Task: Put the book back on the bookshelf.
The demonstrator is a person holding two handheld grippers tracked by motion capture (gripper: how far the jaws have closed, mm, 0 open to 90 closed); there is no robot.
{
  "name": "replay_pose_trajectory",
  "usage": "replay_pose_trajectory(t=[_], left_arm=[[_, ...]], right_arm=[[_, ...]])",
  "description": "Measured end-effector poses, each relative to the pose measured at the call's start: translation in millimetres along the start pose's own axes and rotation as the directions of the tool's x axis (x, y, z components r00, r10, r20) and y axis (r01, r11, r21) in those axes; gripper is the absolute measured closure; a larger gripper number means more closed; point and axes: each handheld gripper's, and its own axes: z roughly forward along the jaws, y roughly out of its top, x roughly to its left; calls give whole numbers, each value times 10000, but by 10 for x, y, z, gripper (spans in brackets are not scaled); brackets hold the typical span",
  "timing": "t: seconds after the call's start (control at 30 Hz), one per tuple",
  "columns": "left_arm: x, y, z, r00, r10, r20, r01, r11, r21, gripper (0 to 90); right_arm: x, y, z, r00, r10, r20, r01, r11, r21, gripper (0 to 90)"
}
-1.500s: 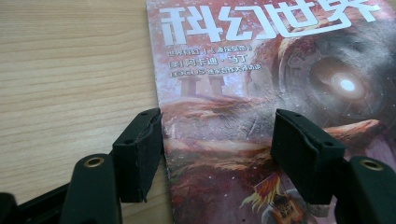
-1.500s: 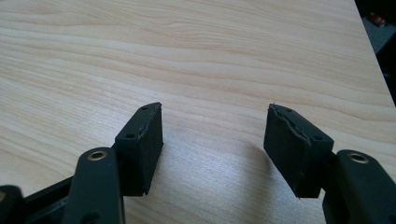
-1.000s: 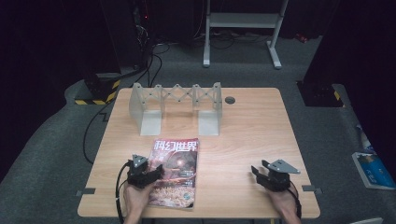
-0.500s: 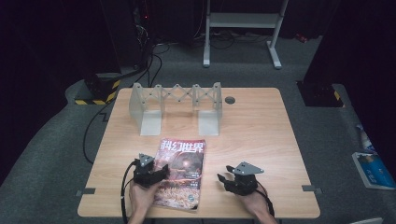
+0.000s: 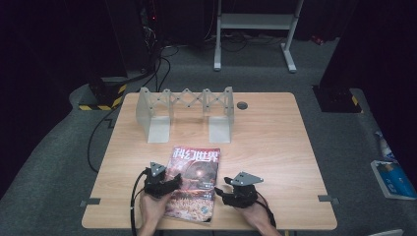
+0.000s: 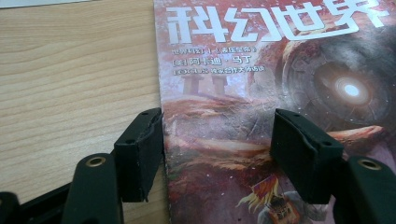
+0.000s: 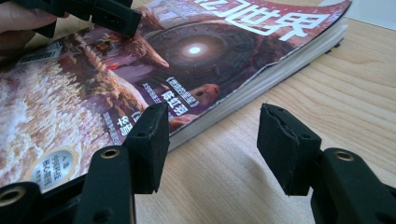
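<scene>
Magazine (image 5: 194, 184) lies flat on the counter (image 5: 275, 147), near the front edge and left of centre, cover up, title end pointing at the metal rack (image 5: 184, 110) farther back.

Your left hand-held gripper (image 5: 164, 183) sits over the magazine's left edge. Jaws spread, nothing pinched: in the left gripper view one pad is at the cover's edge, the other over the artwork. Can't tell if the pads touch the cover.

Your right hand-held gripper (image 5: 227, 192) is at the magazine's right edge, low on the counter. Its jaws have just been opening and stand spread. In the right gripper view one jaw sits by the cover's corner, the other over bare wood; the page edge runs between them, no pad pressing on it.
</scene>
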Motion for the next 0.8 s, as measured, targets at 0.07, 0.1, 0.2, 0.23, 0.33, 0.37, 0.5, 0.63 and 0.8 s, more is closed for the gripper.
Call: replay_pose_trajectory(t=[0.07, 0.1, 0.2, 0.23, 0.33, 0.37, 0.5, 0.63, 0.8], left_arm=[[-14, 1, 5, 10000, 14, 21, -14, 10000, -11, 347], [-14, 1, 5, 10000, 14, 21, -14, 10000, -11, 347], [-38, 2, 13, 10000, 27, 52, -27, 10000, -41, 347], [-52, 4, 19, 9999, 77, 73, -77, 10000, -49, 347], [-70, 6, 24, 9999, 105, 118, -104, 9999, -39, 347], [-86, 7, 33, 9997, 173, 145, -172, 9998, -76, 347], [-124, 14, 48, 9995, 232, 216, -230, 9997, -90, 347], [-151, 21, 63, 9992, 259, 297, -256, 9996, -89, 347], [-173, 31, 78, 9985, 337, 420, -334, 9994, -95, 347]], right_arm=[[10, 7, 10, 10000, 94, -24, -93, 9999, 46, 429], [10, 7, 10, 10000, 94, -24, -93, 9999, 46, 429], [14, 11, 28, 9999, 135, 25, -135, 9998, 134, 427], [17, 12, 41, 9998, 144, 109, -146, 9997, 218, 427], [18, 10, 51, 9997, 156, 207, -162, 9994, 316, 427], [13, 9, 59, 9995, 143, 284, -153, 9993, 354, 429], [6, 10, 64, 9990, 198, 411, -217, 9988, 444, 434], [-11, 8, 68, 9984, 208, 522, -233, 9986, 477, 435], [-19, 8, 66, 9982, 135, 582, -166, 9985, 517, 435]])
